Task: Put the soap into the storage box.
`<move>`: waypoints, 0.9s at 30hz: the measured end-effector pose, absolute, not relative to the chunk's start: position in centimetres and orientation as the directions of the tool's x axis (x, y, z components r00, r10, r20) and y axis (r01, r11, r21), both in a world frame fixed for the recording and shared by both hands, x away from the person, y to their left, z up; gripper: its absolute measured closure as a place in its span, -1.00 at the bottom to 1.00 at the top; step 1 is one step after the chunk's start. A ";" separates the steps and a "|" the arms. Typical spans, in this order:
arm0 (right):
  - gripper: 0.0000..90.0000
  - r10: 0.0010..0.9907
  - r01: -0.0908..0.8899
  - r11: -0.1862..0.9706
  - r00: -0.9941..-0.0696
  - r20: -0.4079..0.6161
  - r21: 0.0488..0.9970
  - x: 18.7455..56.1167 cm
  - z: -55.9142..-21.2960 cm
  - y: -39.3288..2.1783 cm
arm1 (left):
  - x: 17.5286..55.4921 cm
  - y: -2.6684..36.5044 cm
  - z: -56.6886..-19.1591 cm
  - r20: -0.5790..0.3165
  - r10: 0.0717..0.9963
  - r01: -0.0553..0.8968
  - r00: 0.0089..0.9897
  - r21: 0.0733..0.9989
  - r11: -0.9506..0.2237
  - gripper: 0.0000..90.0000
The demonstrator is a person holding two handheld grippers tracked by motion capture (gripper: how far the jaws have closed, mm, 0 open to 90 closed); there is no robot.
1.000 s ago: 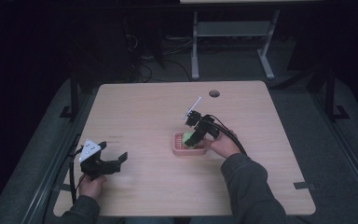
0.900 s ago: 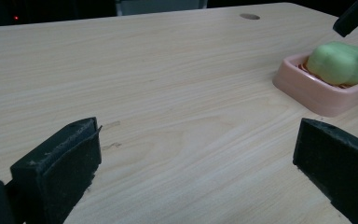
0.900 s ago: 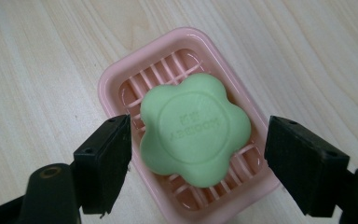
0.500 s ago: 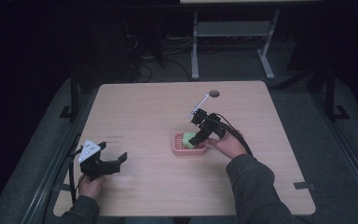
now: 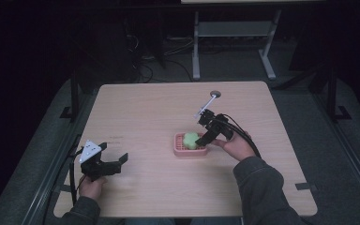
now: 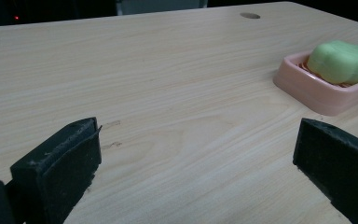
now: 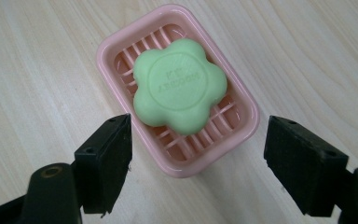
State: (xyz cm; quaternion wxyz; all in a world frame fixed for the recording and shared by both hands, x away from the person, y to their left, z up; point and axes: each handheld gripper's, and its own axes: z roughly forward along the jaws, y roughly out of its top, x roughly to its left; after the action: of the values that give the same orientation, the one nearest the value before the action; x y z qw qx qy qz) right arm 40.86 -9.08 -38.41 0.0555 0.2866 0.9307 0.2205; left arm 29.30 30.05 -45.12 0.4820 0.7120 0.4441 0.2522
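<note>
Soap: the soap [image 7: 179, 86] is light green and shaped like a flower with five round petals. A round stamp with small raised letters is pressed into its top; the letters are too small to read.
Soap's place: it lies flat inside the soap dish [image 7: 242, 100], on the ribs of the dish floor, and it sticks up above the rim.
Dish: the soap dish is pink, a rounded rectangle with a slatted bottom. It sits on the table [image 5: 145, 112] a little right of the middle, nearer the right edge than the left.
Right gripper: the right gripper [image 5: 207, 137] is just above the right end of the dish. Its jaws are wide apart, one on each side of the dish's near end, and they hold nothing.
Right hand: the right hand [image 5: 234, 145] holds that gripper from the right side of the dish.
Left gripper: the left gripper [image 5: 117, 161] is near the front left corner of the table, well apart from the dish. Its jaws are spread and hold nothing. From the left gripper view the dish [image 6: 317, 91] and soap [image 6: 340, 60] sit far off to the right.
Left hand: the left hand [image 5: 92, 187] grips it at the front edge.
Change: one second ago the right gripper was right down over the soap. Now it has lifted and pulled back a bit toward the right, and the soap stayed in the dish. The left gripper has not moved.
</note>
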 end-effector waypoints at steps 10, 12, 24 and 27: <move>-0.48 0.564 0.510 0.738 -0.826 0.011 0.442 40.1 -38.0 -10.0 | 29.3 30.0 -45.1 -0.066 0.876 0.390 0.479 0.909 -0.145 -1.00; -0.48 0.569 0.517 0.734 -0.822 0.018 0.441 40.0 -38.2 -10.4 | 29.3 30.0 -45.1 -0.064 0.876 0.391 0.479 0.909 -0.147 -1.00; -0.49 0.588 0.539 0.721 -0.808 0.027 0.436 39.3 -38.5 -12.2 | 29.3 30.0 -45.1 -0.058 0.877 0.391 0.477 0.908 -0.153 -1.00; -0.49 0.590 0.538 0.719 -0.807 0.024 0.440 39.0 -38.2 -12.4 | 29.3 30.0 -45.1 -0.058 0.878 0.391 0.476 0.908 -0.152 -1.00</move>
State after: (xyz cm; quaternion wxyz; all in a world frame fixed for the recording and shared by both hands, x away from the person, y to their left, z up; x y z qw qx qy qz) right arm 38.98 -12.40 -38.19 0.0589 0.3047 0.9252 0.2183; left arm 29.25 30.03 -45.12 0.4763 0.7149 0.4437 0.2553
